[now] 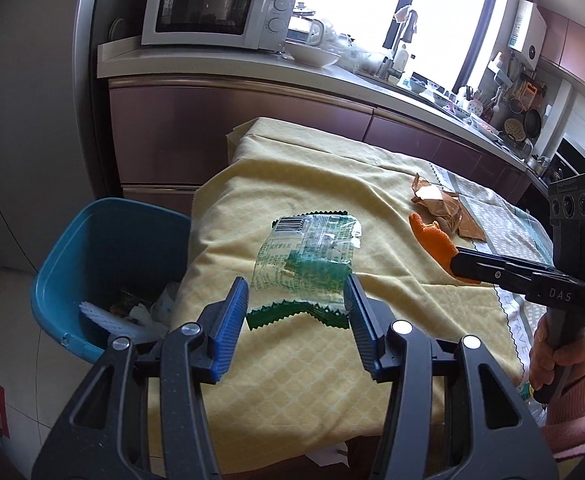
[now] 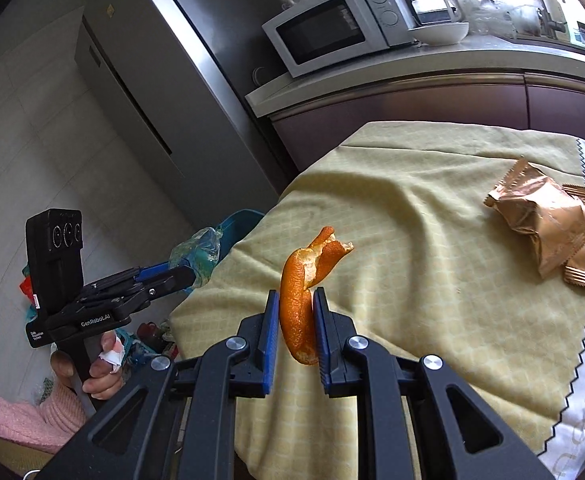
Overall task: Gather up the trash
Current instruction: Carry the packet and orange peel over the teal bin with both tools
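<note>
A clear-and-green plastic wrapper (image 1: 308, 264) hangs between the fingers of my left gripper (image 1: 296, 300), whose jaws stand wide apart; the right wrist view shows that gripper (image 2: 180, 276) holding the wrapper (image 2: 196, 256) beside the table. My right gripper (image 2: 296, 300) is shut on a curled orange peel (image 2: 304, 292) and holds it above the yellow cloth; the peel also shows in the left wrist view (image 1: 432, 240). Crumpled copper-coloured foil wrappers (image 2: 548, 228) lie on the cloth to the right, and they show in the left wrist view (image 1: 444, 208). A blue bin (image 1: 104, 264) with trash inside stands left of the table.
The table wears a yellow cloth (image 1: 292, 360) with a grey patterned mat (image 2: 584, 392) at its right. A kitchen counter (image 1: 252, 64) with a microwave (image 1: 216, 12) and dishes runs behind. A grey fridge (image 2: 140, 92) stands at the left.
</note>
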Tool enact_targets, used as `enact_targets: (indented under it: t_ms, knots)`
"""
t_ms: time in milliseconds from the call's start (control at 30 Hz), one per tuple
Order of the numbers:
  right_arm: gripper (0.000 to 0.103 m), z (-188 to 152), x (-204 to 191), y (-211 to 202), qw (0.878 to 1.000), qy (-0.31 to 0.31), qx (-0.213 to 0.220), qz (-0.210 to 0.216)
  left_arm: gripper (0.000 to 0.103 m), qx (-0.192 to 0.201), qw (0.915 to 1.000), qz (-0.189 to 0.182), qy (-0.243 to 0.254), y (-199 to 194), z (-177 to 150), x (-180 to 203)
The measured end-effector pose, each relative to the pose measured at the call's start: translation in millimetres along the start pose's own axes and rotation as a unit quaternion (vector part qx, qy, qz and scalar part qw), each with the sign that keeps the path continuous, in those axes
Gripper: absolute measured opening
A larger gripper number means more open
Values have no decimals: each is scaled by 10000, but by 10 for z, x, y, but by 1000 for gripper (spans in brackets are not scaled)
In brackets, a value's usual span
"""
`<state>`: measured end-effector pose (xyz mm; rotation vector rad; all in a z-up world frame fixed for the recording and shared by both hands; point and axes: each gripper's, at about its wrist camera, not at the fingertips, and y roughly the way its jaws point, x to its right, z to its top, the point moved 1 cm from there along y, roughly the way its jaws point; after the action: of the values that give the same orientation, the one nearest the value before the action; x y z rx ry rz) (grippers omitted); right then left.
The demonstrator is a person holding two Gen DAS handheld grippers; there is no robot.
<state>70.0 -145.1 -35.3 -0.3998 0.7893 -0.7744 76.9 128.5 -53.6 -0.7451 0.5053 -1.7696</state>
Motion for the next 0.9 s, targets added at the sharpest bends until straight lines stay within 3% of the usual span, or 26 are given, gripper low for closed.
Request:
enact_targets:
  t_ms: [900]
  knots:
    - [16, 298, -780, 719, 9929, -888, -527, 588, 49, 320, 9936, 841, -687, -404, -111, -838]
